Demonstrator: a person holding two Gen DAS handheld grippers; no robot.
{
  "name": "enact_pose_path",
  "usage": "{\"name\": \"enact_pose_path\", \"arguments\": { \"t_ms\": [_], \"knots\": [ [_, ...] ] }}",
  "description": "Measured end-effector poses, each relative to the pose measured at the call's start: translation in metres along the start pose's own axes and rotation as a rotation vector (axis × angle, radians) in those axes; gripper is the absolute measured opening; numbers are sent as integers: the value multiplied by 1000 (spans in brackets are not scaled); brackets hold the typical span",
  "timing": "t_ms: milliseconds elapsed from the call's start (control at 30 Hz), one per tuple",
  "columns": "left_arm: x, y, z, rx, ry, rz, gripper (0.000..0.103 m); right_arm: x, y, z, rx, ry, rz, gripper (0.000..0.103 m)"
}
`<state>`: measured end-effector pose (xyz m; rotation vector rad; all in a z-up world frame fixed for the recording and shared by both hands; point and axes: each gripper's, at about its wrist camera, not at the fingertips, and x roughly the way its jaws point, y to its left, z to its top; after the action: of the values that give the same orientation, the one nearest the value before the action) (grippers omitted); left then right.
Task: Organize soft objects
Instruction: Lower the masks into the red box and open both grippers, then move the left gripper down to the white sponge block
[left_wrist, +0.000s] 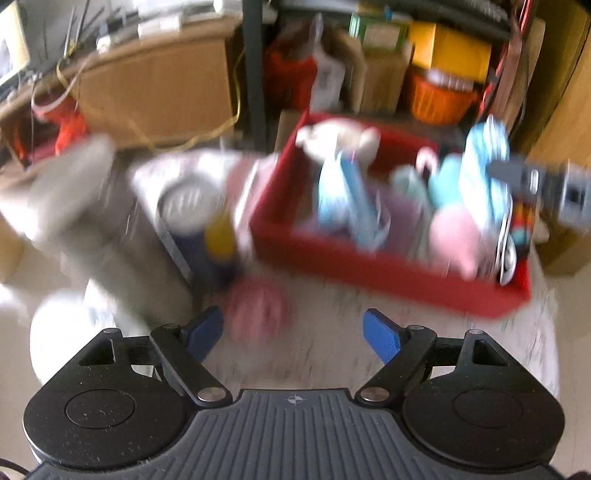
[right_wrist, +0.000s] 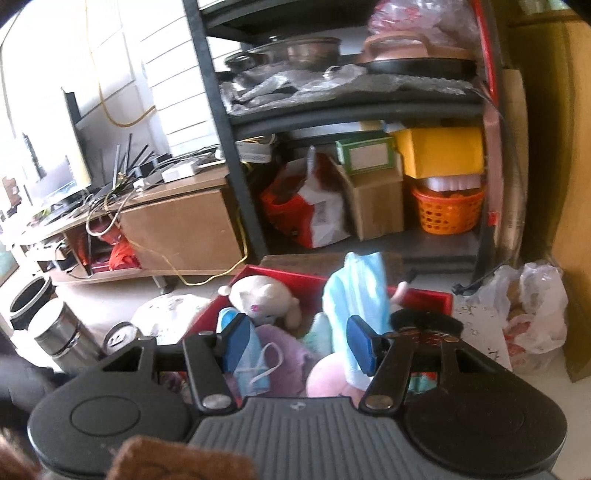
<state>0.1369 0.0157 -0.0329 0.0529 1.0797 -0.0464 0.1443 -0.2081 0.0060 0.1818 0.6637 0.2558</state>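
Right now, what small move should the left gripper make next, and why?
Probably ease the left gripper forward and down over the pink ball. Its jaws are open and empty, and the ball lies on the table just ahead, outside the red box that holds the other soft things.

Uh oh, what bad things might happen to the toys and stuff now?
The left claw is open, and its picture is very blurry, so it may miss the pink ball on the table. The metal can stands close behind the ball and might get knocked over. The red box looks full, so the tall blue cloth might flop out.
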Motion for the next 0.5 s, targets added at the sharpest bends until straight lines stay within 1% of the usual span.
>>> {"name": "enact_pose_path", "arguments": {
  "t_ms": [133, 233, 300, 400, 500],
  "knots": [
    [1, 0, -22, 9, 52, -9, 81, -5, 14, -5, -12, 15, 43, 29],
    [9, -1, -32, 12, 97, 10, 81, -5, 27, -14, -32, 55, 80, 29],
    [10, 2, -35, 5, 107, 17, 81, -2, 33, -22, -34, 88, 98, 29],
    [10, 8, -36, -17, 120, -4, 81, 0, 36, -33, -16, 137, 121, 29],
    [12, 11, -39, -21, 125, -8, 81, -1, 33, -38, 7, 161, 112, 29]
  ]
}}
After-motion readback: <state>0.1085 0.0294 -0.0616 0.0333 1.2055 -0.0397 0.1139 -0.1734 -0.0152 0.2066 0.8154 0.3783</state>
